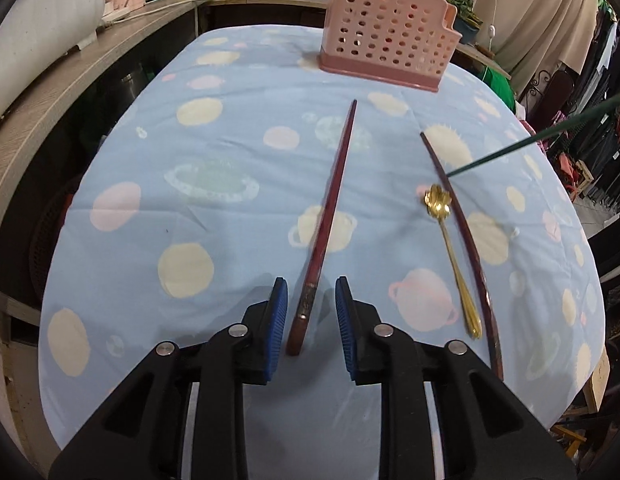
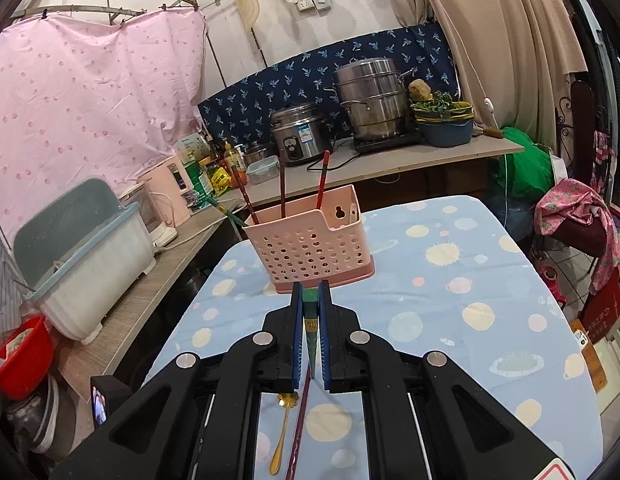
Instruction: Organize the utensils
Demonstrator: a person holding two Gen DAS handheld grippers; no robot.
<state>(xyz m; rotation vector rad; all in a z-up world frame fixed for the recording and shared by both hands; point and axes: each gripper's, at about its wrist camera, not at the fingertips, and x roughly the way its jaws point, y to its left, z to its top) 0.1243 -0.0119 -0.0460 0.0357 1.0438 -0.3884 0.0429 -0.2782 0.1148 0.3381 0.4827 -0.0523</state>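
Note:
My left gripper (image 1: 311, 292) is open, its blue pads on either side of the thick end of a dark red chopstick (image 1: 330, 216) that lies on the blue tablecloth (image 1: 190, 200). A second dark red chopstick (image 1: 466, 240) and a gold spoon (image 1: 450, 248) lie to the right. A green chopstick (image 1: 542, 138) hangs in the air at the right. My right gripper (image 2: 310, 286) is shut on this green chopstick (image 2: 310, 320), above the spoon (image 2: 284, 428) and a red chopstick (image 2: 298, 428). The pink perforated holder (image 1: 386, 36) stands at the table's far side and holds several chopsticks (image 2: 322, 178).
A wooden counter (image 2: 390, 168) behind the table carries a rice cooker (image 2: 300, 132), steel pots (image 2: 370, 100) and bottles. A white and blue bin (image 2: 86, 256) sits on the left shelf. Clothes and a chair (image 2: 582, 224) stand to the right.

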